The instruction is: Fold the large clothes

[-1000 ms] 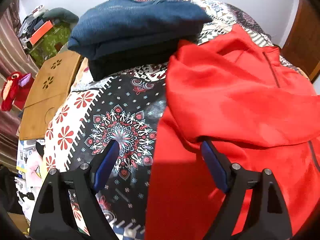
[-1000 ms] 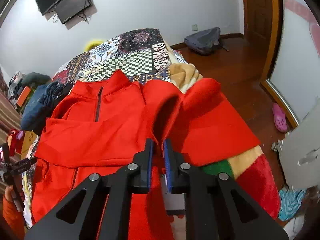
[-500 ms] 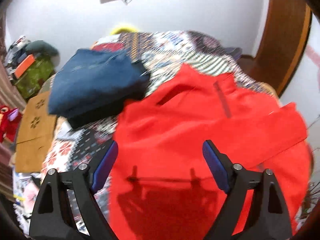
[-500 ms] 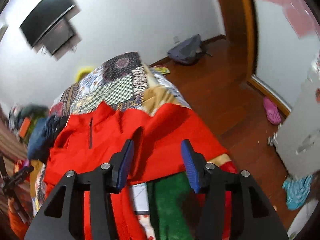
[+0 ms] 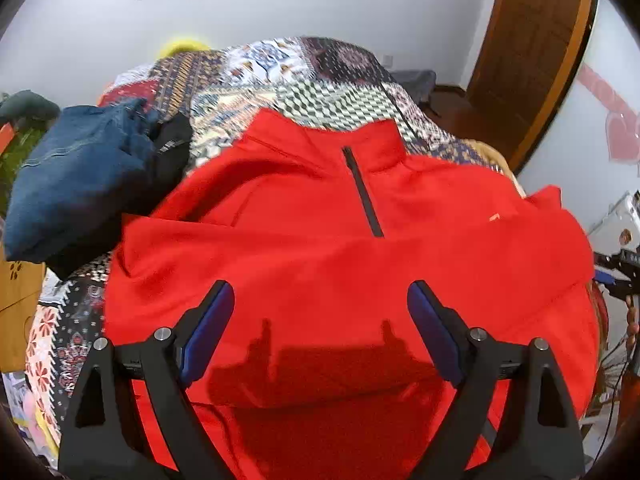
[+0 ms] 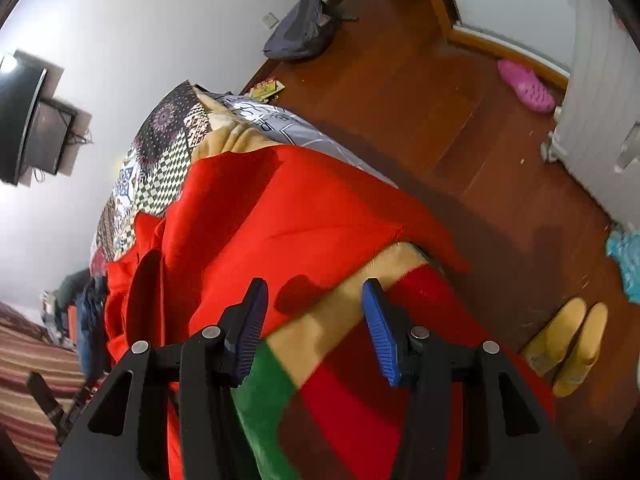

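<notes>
- The left gripper [image 5: 320, 320] hangs over the red jacket [image 5: 340, 248], jaws wide apart, holding nothing.
- The right gripper [image 6: 314, 316] is spread too, empty, over the jacket's edge and a striped blanket [image 6: 320, 344].
- The jacket lies flat on the patterned bedspread [image 5: 312, 76], sleeves folded across its front.
- Beyond, at the left, sits a blue folded pile [image 5: 76, 184].

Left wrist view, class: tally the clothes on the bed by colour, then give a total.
Red: 1, the red pullover
Blue: 1, the folded blue garment
Black: 1, the black garment under the blue one
Total: 3
</notes>
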### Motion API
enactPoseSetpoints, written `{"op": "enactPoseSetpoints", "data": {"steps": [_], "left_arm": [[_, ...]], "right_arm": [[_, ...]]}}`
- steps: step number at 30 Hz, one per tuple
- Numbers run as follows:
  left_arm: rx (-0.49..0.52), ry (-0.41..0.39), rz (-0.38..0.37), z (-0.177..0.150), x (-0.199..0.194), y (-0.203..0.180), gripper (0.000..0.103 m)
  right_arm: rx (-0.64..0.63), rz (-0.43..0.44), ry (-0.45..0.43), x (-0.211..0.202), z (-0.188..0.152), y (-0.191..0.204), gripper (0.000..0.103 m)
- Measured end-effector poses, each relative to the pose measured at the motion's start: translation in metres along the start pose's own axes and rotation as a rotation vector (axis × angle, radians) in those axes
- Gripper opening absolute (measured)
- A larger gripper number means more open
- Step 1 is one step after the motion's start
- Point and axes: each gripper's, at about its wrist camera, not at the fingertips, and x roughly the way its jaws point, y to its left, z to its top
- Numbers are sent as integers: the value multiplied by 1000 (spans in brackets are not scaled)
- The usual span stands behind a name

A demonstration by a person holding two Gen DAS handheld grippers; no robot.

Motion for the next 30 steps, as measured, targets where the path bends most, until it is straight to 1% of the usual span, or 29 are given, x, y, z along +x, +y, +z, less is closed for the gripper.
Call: {"op": "enactPoseSetpoints", "data": {"steps": [4, 7, 13, 14, 15, 16, 17, 18, 20, 23, 27, 30], "left_arm": [[26, 19, 14, 1, 10, -7, 88], [27, 18, 12, 2, 11, -7, 88], [13, 25, -6, 3, 13, -5, 88], [13, 24, -5, 3, 13, -4, 88], [14, 20, -2, 3, 11, -4, 88], [14, 16, -1, 3, 10, -3, 88], [13, 13, -3, 2, 8, -3, 88], [11, 9, -6, 2, 6, -2, 88], [9, 1, -12, 1, 1, -1, 88], [10, -17, -14, 0, -8, 0, 88], [13, -47, -17, 0, -22, 3, 88], [1, -67, -50, -1, -34, 7, 88]], "right_arm": [[46, 19, -6, 13, 10, -3, 45], [75, 18, -15, 22, 16, -5, 45], [79, -37, -45, 33, 26, -2, 45], [73, -52, -52, 34, 28, 1, 41], [52, -82, -61, 34, 28, 4, 32], [26, -117, -73, 33, 28, 8, 27], [10, -132, -80, 33, 27, 11, 17], [-6, -137, -89, 30, 26, 13, 11], [-21, -130, -102, 24, 24, 17, 7], [-42, -107, -145, 6, 22, 28, 6], [-128, -80, -236, -30, 20, 61, 5], [-209, -30, -290, -55, 14, 94, 5]]}}
